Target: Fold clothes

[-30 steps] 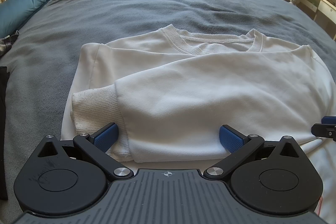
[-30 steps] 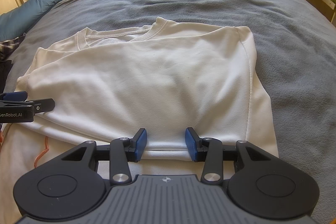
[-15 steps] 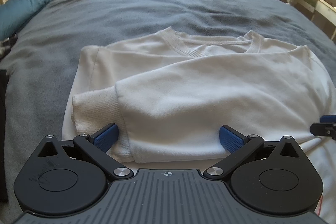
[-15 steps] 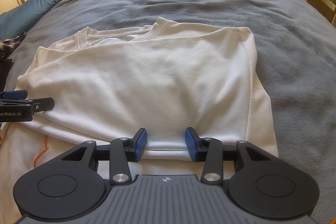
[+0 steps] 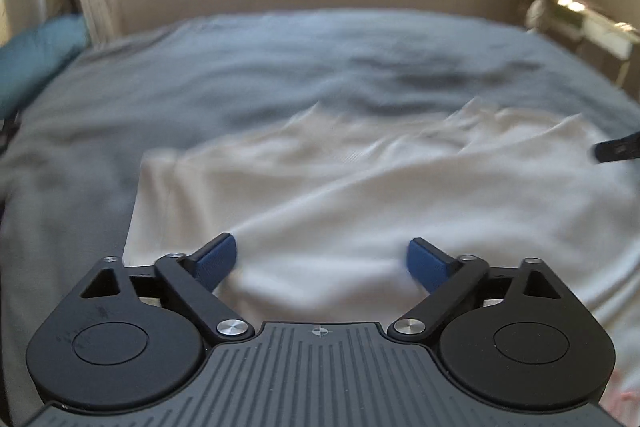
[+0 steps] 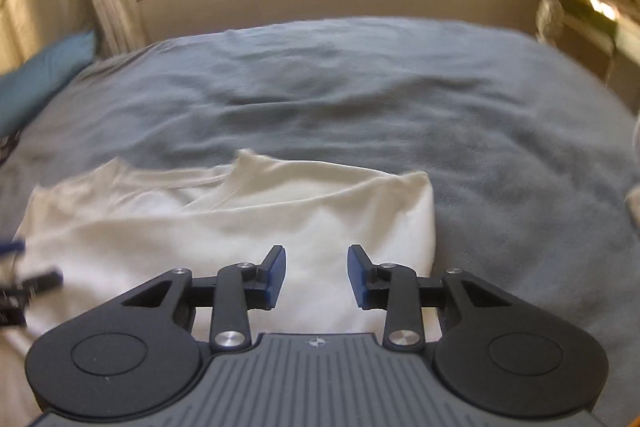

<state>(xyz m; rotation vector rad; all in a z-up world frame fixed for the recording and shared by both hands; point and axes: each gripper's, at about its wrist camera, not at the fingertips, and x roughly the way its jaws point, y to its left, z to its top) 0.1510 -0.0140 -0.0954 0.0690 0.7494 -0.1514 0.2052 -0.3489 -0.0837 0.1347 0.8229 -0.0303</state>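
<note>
White sweatshirt lies on the grey bed cover, partly folded, sleeves laid across the body; in the right wrist view it fills the 7 to 12 o'clock area ahead of the fingers, neckline at the far edge. Both views are now blurred and the sweatshirt sits lower and looks shorter than half a second ago, with more window and wall showing up top: both hands have swung forward over the garment, the near hem carried with them.

Left gripper: jaws wide but closing, cloth bunched between the blue pads; whether the pads press on it I cannot tell from the blur. Right gripper: jaws about a third open and closing, white fabric between them and no hem edge visible in front as before; grip looks likely but pad contact is unclear.

The right gripper's tip shows at 3 o'clock in the left view, the left gripper's at 8 o'clock in the right view, so the hands stand side by side.

Judgement: the bottom-to-top fold is starting, hem heading toward the collar. Risk: one side slips and the fold goes skewed.
</note>
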